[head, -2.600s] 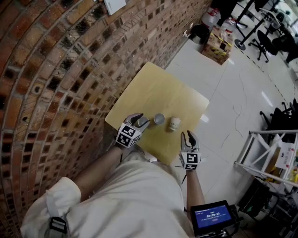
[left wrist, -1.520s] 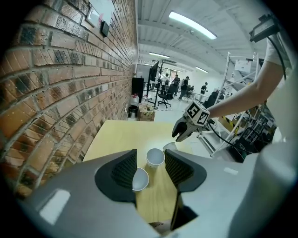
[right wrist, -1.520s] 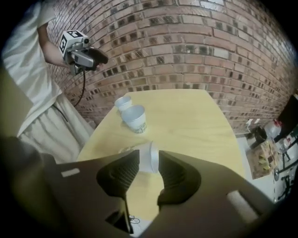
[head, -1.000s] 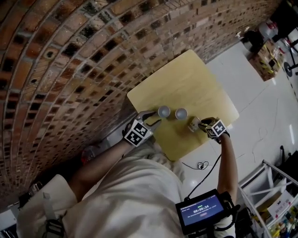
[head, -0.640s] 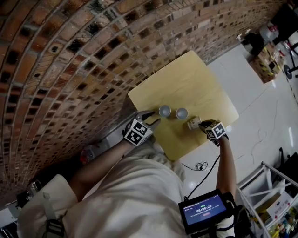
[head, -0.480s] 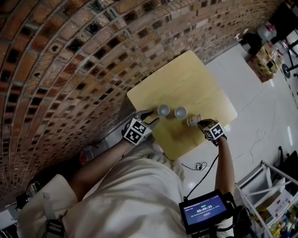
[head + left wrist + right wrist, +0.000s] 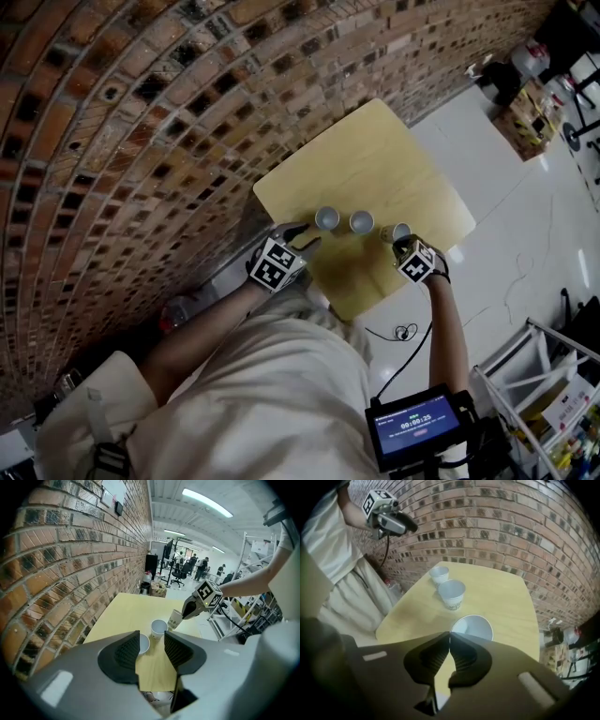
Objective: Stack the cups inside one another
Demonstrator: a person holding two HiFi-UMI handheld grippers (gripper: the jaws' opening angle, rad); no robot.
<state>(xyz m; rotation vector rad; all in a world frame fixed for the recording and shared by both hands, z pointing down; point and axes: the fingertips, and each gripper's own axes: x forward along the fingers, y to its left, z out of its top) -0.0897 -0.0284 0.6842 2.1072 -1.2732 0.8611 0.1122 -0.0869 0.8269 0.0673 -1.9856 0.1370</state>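
A pale, square wooden table (image 7: 375, 155) is set against a rough brick wall (image 7: 141, 112), and three tapered white paper cups are ranged across it. Right of the middle cup (image 7: 362, 221), the third cup (image 7: 394, 232) is held tilted, its thin rim wall pinched by the right gripper (image 7: 400, 242), whose jaws have just been closing, presumably for nesting. Left of the middle cup, the first cup (image 7: 326, 218) is flanked by the unclenched, empty left gripper (image 7: 305, 236).

right tongs (image 7: 400, 242) closed on end cup (image 7: 393, 231), lifted, tilted
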